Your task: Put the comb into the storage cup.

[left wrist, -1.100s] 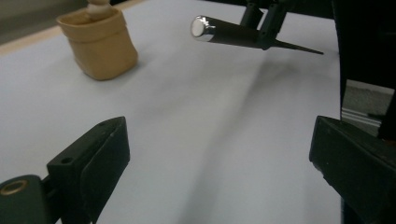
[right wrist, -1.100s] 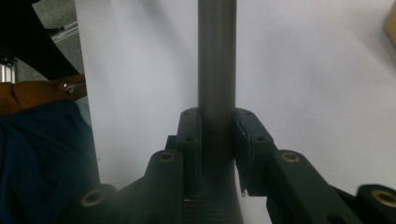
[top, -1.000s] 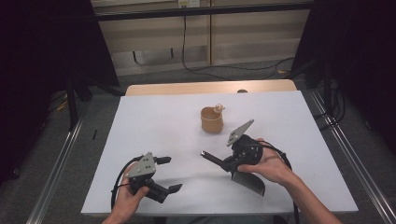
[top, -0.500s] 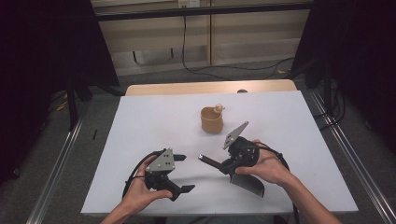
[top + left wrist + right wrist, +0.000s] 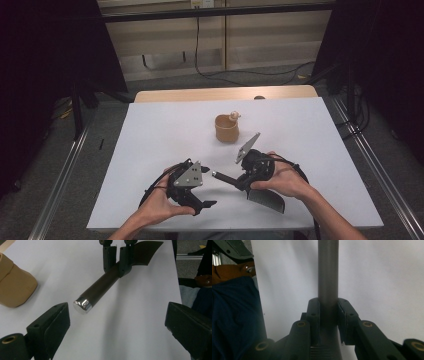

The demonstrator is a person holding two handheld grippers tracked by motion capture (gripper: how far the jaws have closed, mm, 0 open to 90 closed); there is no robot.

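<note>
A dark spatula with a round handle (image 5: 226, 178) and a flat blade (image 5: 266, 200) hangs just above the white table (image 5: 150, 135). My right gripper (image 5: 243, 181) is shut on the handle near the blade; in the right gripper view its pads (image 5: 315, 312) clamp the handle (image 5: 327, 270). My left gripper (image 5: 206, 186) stands open, left of the handle's end. In the left gripper view the chrome end cap (image 5: 82, 306) sits just beyond my wide-apart left gripper (image 5: 117, 322), nearer its left jaw and touching neither jaw.
A tan cup (image 5: 226, 128) with a small pale thing at its rim stands behind the grippers at mid-table; the cup (image 5: 15, 287) appears at the left edge of the left gripper view. Metal rails (image 5: 372, 165) run along both table sides.
My left gripper has moved right across the table toward the spatula's handle end. The right gripper and spatula have hardly moved.
</note>
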